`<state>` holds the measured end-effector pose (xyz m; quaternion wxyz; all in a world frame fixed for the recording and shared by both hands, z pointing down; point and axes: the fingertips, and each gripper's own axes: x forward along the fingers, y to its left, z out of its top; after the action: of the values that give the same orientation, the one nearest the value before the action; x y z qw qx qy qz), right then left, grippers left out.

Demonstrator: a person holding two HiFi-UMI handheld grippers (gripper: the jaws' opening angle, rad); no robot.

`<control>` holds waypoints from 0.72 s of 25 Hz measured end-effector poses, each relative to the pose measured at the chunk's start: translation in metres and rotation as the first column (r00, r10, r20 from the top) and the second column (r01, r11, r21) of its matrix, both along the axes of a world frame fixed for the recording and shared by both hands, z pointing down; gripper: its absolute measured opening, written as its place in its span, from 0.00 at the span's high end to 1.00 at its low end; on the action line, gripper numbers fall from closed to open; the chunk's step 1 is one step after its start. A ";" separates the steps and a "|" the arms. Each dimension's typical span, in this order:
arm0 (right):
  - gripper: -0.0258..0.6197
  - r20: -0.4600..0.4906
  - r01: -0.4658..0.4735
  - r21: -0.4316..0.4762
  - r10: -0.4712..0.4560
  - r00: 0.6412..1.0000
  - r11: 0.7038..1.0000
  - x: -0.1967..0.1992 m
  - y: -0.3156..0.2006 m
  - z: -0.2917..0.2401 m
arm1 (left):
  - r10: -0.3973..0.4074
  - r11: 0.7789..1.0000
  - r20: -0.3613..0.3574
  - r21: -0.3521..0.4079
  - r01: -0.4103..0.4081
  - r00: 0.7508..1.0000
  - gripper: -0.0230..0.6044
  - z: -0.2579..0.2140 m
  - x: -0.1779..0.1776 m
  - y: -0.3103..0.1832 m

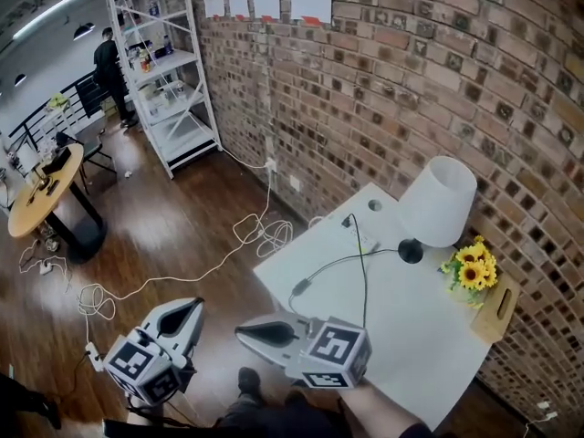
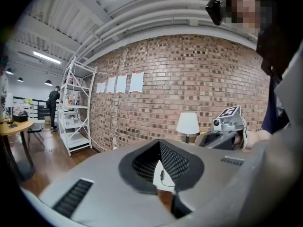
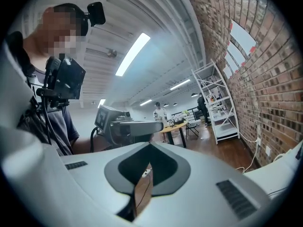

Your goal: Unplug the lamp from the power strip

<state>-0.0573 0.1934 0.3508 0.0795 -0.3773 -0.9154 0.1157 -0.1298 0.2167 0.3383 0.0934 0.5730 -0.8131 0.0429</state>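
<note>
Table (image 1: pixel 420 336) edge btwn lamp (image 1: pixel 440 201), floor (image 1: pixel 169 222)

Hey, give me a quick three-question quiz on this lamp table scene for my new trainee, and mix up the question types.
1. True or false: the lamp stands on the white table.
2. What sits next to the lamp by the brick wall? A) sunflowers B) a kettle C) a laptop
3. Short answer: is the left gripper or the right gripper holding anything?
Key: 1 true. 2 A. 3 No, both are shut and empty.
</note>
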 end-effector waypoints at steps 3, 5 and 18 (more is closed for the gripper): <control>0.96 -0.022 -0.026 0.017 0.026 0.999 1.000 -0.016 -0.001 0.006 | 0.043 0.999 -0.042 0.016 -0.042 0.998 0.94 -0.002 -0.010 -0.010; 0.96 -0.037 -0.040 0.026 0.041 0.998 0.999 -0.032 0.000 0.009 | 0.058 0.998 -0.052 0.021 -0.057 0.997 0.94 0.001 -0.025 -0.010; 0.96 -0.054 -0.067 0.094 0.072 0.996 0.993 -0.123 0.038 0.004 | 0.128 0.988 -0.129 0.098 -0.116 0.983 0.94 0.006 -0.124 0.014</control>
<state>-0.1800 0.2318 0.3551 0.1190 -0.3377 -0.9297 0.0870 -0.2537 0.2306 0.3442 0.1193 0.6269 -0.7694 -0.0271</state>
